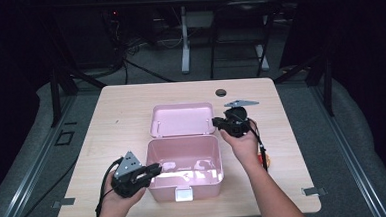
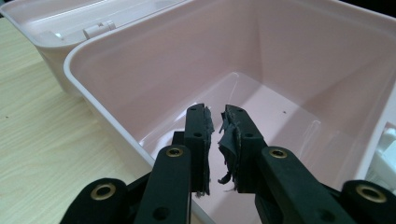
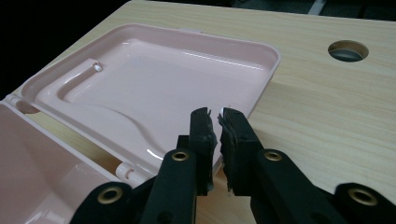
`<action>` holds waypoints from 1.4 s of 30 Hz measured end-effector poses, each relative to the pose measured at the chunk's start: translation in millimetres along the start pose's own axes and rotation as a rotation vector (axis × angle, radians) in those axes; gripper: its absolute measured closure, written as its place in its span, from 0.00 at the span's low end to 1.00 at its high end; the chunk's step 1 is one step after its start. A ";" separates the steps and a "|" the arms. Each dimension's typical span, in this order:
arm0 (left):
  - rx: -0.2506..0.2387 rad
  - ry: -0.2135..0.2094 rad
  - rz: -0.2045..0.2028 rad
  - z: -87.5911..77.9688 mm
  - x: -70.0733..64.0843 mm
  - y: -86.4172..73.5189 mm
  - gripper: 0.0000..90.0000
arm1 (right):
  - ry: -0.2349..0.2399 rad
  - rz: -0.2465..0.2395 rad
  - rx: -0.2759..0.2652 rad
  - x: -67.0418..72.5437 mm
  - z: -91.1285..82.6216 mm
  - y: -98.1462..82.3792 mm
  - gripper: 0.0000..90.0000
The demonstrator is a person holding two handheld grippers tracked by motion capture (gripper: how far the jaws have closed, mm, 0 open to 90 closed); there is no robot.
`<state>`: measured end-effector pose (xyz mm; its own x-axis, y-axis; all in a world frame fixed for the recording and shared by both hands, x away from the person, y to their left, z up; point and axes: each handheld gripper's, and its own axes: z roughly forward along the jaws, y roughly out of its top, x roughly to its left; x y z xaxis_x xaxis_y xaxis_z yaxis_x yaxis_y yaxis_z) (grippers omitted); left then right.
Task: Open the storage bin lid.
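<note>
The left hand-held gripper (image 1: 154,169), jaws together, hovers over the left rim of the open pink box (image 1: 184,161) on the desk (image 1: 126,117). The right hand-held gripper (image 1: 216,121), jaws clamped on the right edge of the lid (image 1: 181,119).

The box (image 1: 184,166) sits on the desk (image 1: 117,127) just toward six o'clock from the desk's middle, its latch (image 1: 184,193) at the six o'clock wall. Its lid (image 1: 182,120) lies flat on the desk at twelve o'clock from it, joined along the shared edge. A round hole (image 1: 221,92) in the desk lies at one o'clock from the lid. The left gripper (image 1: 151,169) is at the box's nine o'clock rim; the right gripper (image 1: 216,121) is at the lid's three o'clock edge.
</note>
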<state>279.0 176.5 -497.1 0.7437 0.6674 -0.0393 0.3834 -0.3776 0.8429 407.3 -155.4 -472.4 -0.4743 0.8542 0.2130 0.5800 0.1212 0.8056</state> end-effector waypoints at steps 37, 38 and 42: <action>-0.040 -0.045 -0.010 -28.4 5.0 2.7 0.60 | -0.048 -0.068 0.089 -33.5 -77.1 -38.4 0.46; -0.041 -0.047 -0.011 -29.0 4.2 3.0 0.60 | -0.052 -0.072 0.098 -34.1 -77.7 -38.6 0.46; -0.029 -0.046 0.005 -29.1 4.2 4.1 0.56 | -0.063 -0.097 0.139 -37.4 -79.5 -39.2 0.46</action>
<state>267.7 196.4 -478.2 0.7703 0.6349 -0.0594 0.3644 -0.3619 0.8581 349.7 -232.3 -468.0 -0.4924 0.8646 0.0997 0.6216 0.2692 0.7356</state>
